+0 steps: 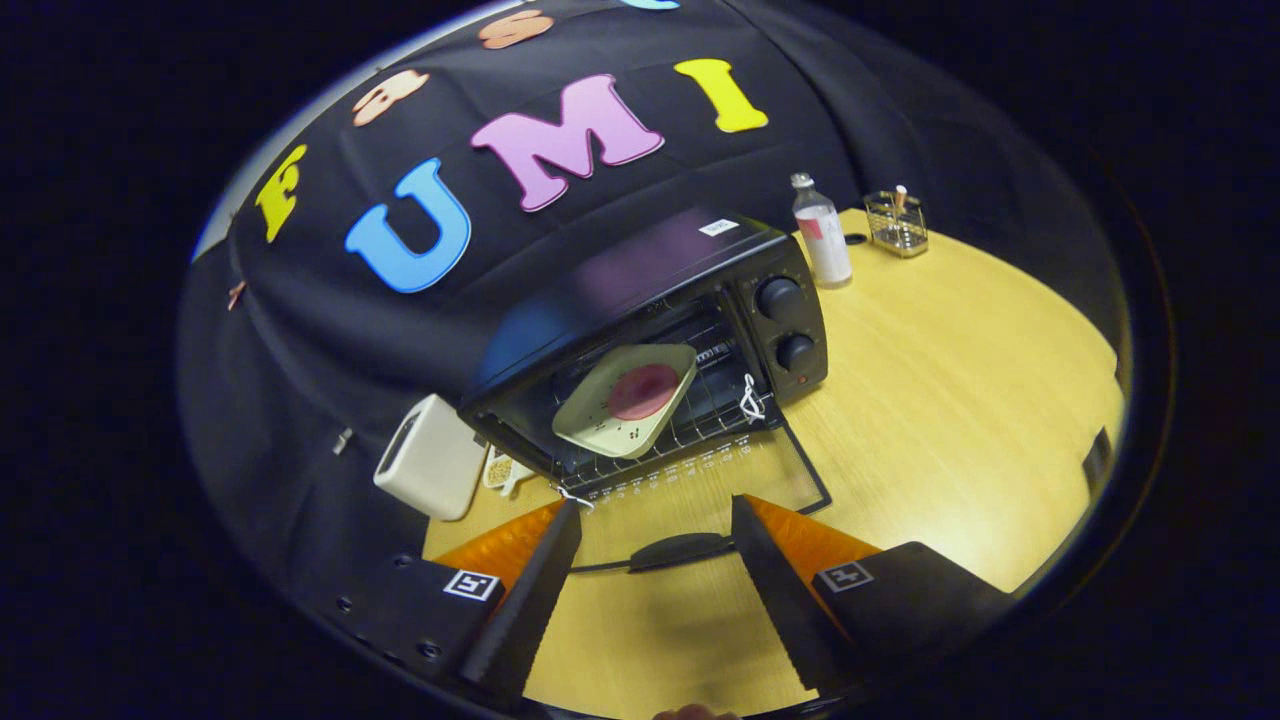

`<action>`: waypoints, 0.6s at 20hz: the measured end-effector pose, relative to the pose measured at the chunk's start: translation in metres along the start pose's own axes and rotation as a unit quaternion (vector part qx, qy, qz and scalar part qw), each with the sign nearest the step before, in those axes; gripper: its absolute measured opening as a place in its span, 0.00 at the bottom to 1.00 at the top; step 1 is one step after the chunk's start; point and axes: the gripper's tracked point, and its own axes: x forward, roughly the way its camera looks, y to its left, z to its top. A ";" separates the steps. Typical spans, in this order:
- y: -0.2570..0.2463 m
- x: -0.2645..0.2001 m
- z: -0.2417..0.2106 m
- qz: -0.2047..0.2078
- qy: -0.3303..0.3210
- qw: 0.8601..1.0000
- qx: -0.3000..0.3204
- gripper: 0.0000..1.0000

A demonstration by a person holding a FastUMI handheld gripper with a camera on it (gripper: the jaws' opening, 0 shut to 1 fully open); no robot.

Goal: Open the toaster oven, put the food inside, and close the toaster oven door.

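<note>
Tongs (655,585) spread wide, nothing held, hanging just above the folded-down glass door (700,480) of the toaster oven (640,330). Door handle (680,550) sits right between the two fingers, its long axis running crosswise from one finger to the other, so pretty much lined up for a lift-and-swing shut.

Food already in: reddish round patty (645,390) on a pale green square plate (625,400), resting on the wire rack (700,420) inside the cavity, straight ahead beyond the fingers. Looks like only the closing step is left, going by that.

Around it: white boxy appliance (432,470) touching or just beside the oven on the far side from its knobs (780,298), clear bottle (822,232) and small wire basket (896,222) near the table's (950,400) back edge, well apart from the door's swing. A white tie (750,398) dangles off the rack near the hinge corner, could maybe snag. Otherwise nothing in the way.
</note>
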 end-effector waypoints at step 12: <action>-0.016 0.023 -0.096 -0.041 0.092 0.981 -0.167 1.00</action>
